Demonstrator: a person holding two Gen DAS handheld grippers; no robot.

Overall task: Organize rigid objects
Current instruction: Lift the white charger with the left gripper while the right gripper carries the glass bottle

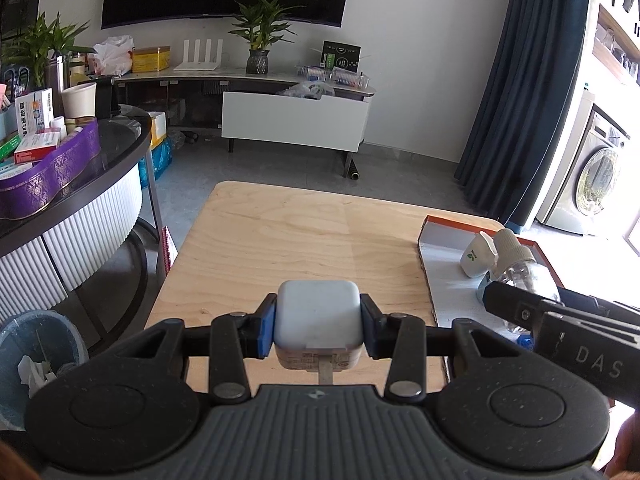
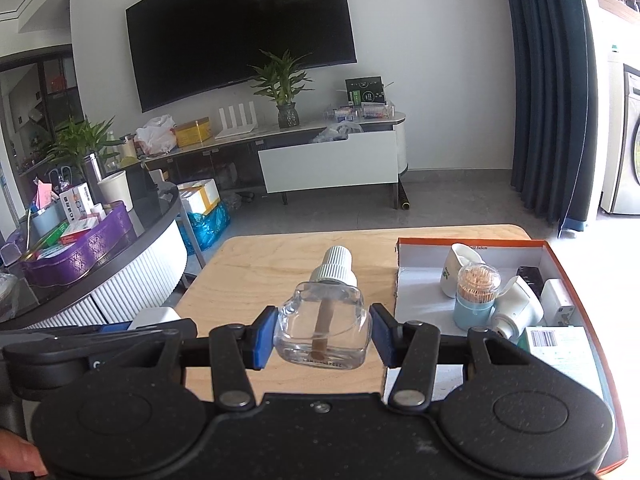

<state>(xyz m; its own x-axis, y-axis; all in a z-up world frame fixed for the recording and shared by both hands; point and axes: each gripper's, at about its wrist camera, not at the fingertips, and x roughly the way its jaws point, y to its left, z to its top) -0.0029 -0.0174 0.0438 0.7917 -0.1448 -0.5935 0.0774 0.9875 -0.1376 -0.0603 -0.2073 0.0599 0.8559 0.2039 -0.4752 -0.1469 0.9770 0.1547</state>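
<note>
My left gripper (image 1: pixel 319 322) is shut on a white plug adapter (image 1: pixel 318 314) and holds it above the wooden table (image 1: pixel 280 240). My right gripper (image 2: pixel 323 334) is shut on a clear glass bottle (image 2: pixel 324 328) with a white ribbed cap and a brown wick, held over the table (image 2: pixel 260 268) just left of the box. The orange-rimmed white cardboard box (image 2: pixel 416 296) at the right holds a white cup (image 2: pixel 456 270), a blue toothpick holder (image 2: pixel 476 300), a white device (image 2: pixel 518 312), a white adapter (image 2: pixel 560 308) and a carton (image 2: pixel 558 346). The box also shows in the left wrist view (image 1: pixel 444 256).
A round dark table (image 1: pixel 80 184) with a purple tray of boxes stands at the left. A bin (image 1: pixel 36 356) sits on the floor beside the wooden table. A TV stand (image 1: pixel 296 116), a curtain (image 1: pixel 520 100) and a washing machine (image 1: pixel 592 176) are further back.
</note>
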